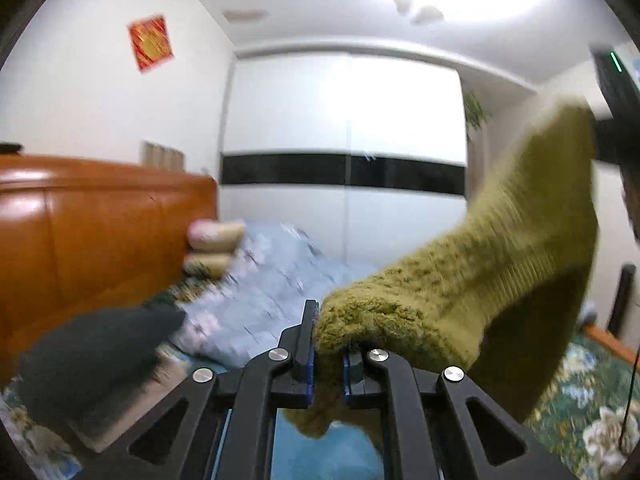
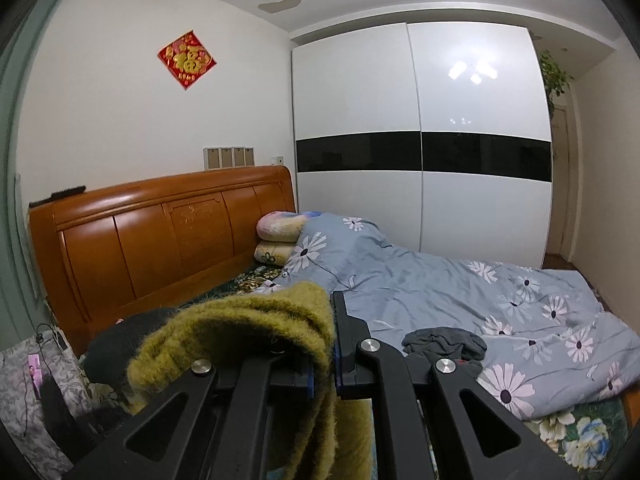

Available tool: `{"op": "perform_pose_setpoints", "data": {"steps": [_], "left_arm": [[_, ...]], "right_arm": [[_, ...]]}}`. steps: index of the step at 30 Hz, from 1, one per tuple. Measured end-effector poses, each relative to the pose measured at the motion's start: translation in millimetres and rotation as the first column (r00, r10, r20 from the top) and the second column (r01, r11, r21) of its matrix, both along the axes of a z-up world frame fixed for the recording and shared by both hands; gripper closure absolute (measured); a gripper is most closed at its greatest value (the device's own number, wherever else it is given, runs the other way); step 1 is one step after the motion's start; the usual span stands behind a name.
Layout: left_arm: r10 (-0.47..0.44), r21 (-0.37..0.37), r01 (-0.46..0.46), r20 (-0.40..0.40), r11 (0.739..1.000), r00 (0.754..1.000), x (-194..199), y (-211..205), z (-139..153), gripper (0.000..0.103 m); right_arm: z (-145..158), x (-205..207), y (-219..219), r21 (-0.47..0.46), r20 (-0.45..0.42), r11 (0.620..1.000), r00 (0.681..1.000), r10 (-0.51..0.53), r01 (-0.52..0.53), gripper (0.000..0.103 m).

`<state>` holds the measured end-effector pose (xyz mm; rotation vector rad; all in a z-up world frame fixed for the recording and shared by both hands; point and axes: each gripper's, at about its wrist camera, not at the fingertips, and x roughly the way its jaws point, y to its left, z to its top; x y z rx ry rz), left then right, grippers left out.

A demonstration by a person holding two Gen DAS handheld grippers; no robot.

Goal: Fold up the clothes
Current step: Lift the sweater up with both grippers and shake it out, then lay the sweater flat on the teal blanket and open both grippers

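An olive-green fuzzy sweater (image 1: 480, 280) hangs in the air between both grippers. In the left wrist view, my left gripper (image 1: 328, 344) is shut on one edge of it, and the knit stretches up and to the right to a black device (image 1: 614, 120) at the frame edge. In the right wrist view, my right gripper (image 2: 324, 332) is shut on another part of the sweater (image 2: 248, 336), which drapes over and hides its left finger. The left wrist view is blurred.
A bed with a blue floral duvet (image 2: 440, 280) lies ahead, with an orange wooden headboard (image 2: 160, 240) and two pillows (image 2: 276, 240). A dark grey garment (image 2: 444, 342) lies on the duvet, and a black garment (image 2: 120, 344) at the left. A white wardrobe (image 2: 420, 120) stands behind.
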<state>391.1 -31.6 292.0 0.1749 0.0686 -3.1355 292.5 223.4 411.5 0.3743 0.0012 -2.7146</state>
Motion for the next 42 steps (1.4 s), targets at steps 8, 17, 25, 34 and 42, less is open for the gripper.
{"op": "perform_pose_setpoints", "data": {"steps": [8, 17, 25, 34, 42], "left_arm": [[0.030, -0.016, -0.032, -0.140, 0.999, 0.990, 43, -15, 84, 0.093], [0.032, -0.034, -0.024, 0.250, 0.999, 0.968, -120, -28, -13, 0.093], [-0.008, 0.051, -0.023, 0.530, 0.998, 0.848, -180, -13, -140, 0.093], [-0.040, 0.039, 0.019, 0.664, 0.999, 0.747, -257, 3, -196, 0.093], [-0.055, 0.017, 0.060, 0.689, 0.998, 0.723, -361, 24, -173, 0.092]], "right_arm": [[-1, 42, 52, -0.139, 0.047, 0.979, 0.986, 0.158, -0.150, 0.096], [-92, -58, 47, 0.009, 0.304, 1.000, 0.953, 0.022, -0.026, 0.096], [-269, -129, 51, 0.051, 0.641, 0.997, 0.764, -0.077, 0.058, 0.096], [-326, -195, 75, 0.014, 0.736, 0.987, 0.666, -0.117, 0.158, 0.096], [-327, -277, 102, -0.049, 0.763, 0.933, 0.617, -0.195, 0.356, 0.096]]}}
